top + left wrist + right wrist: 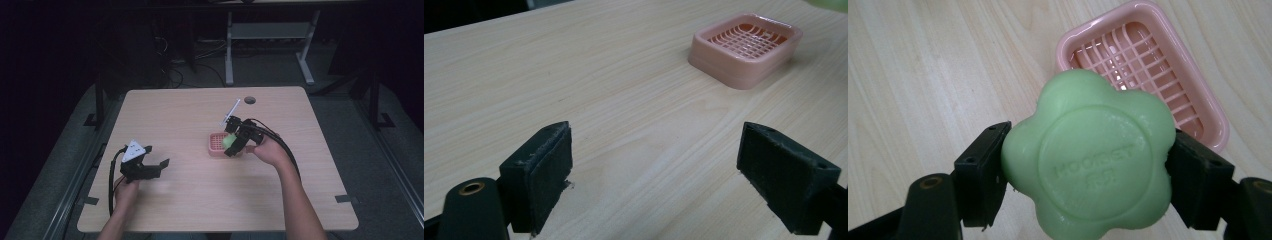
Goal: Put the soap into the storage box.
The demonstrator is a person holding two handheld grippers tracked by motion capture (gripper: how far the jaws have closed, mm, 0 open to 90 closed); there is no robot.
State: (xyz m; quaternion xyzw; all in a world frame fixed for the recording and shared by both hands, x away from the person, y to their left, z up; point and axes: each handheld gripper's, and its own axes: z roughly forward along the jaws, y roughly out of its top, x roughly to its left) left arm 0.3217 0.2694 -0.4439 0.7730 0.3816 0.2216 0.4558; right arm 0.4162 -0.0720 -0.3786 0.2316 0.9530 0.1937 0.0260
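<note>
A green flower-shaped soap (1090, 160) is clamped between the two jaws of my right gripper (235, 141), held just above a pink slatted soap dish (1148, 67). In the high view the green soap (228, 141) hangs over the pink dish (216, 145) near the table's middle. My left gripper (150, 167) rests low at the table's front left, jaws wide apart with nothing between them. From the left gripper view, the pink dish (746, 47) sits farther off, and its black pads (546, 175) frame bare wood.
The light wooden table (200, 195) has a round cable hole (250, 100) near its far edge. A thin white stick (231, 111) juts up from the right gripper. Beyond the table stand a white desk frame (270, 35) and dark floor cables.
</note>
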